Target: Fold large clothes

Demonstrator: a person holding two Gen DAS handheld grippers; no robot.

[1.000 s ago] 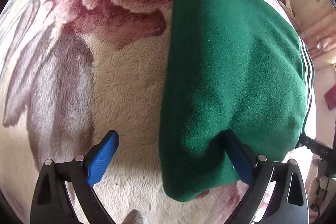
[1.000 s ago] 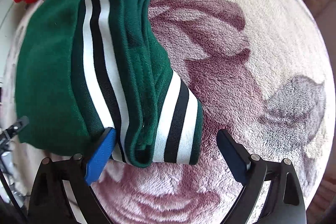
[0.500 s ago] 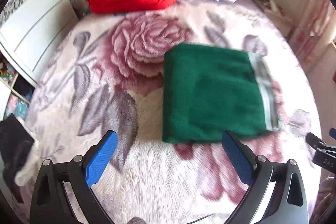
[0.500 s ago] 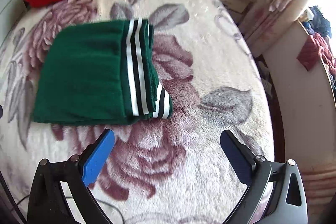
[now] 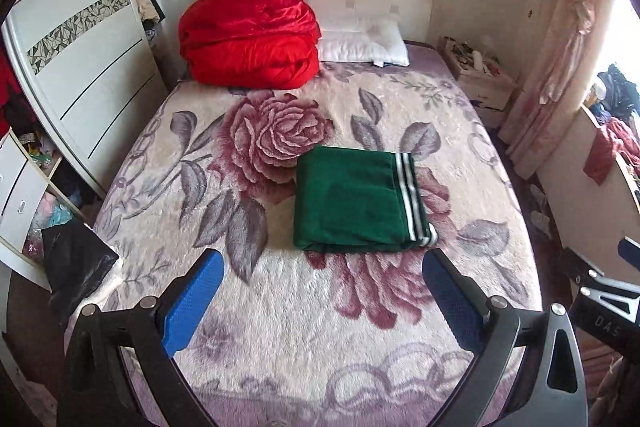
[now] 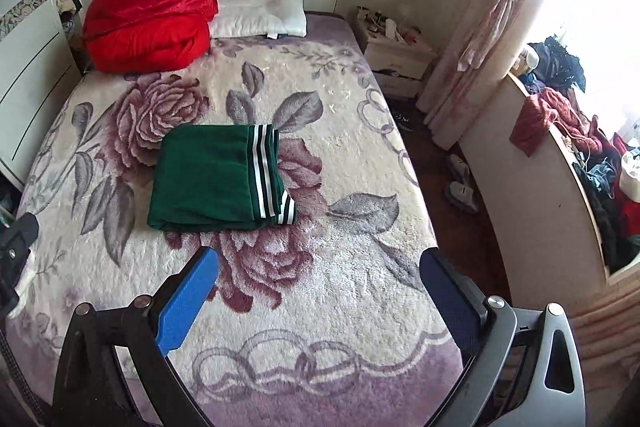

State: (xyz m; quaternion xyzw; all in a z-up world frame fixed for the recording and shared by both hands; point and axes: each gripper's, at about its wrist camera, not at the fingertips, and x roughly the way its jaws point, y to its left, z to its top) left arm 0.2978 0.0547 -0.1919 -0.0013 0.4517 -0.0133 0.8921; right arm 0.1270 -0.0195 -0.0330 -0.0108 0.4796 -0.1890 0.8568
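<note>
Both claws hung released and empty, left claw [image 5: 320,279] and right claw [image 6: 318,275], above the bed [image 5: 360,327]; the folded green garment [image 5: 352,203] lay mid-blanket, its underlayers hidden.

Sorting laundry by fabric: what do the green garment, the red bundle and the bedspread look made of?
Green garment: matte, fleecy knit, likely; striped ribbed band at one edge. Red bundle: glossy, satin-like or velvety; bright highlights on its folds. Bedspread: plush, long-pile fleece, seemingly; visibly tufted fibres, printed roses.
</note>
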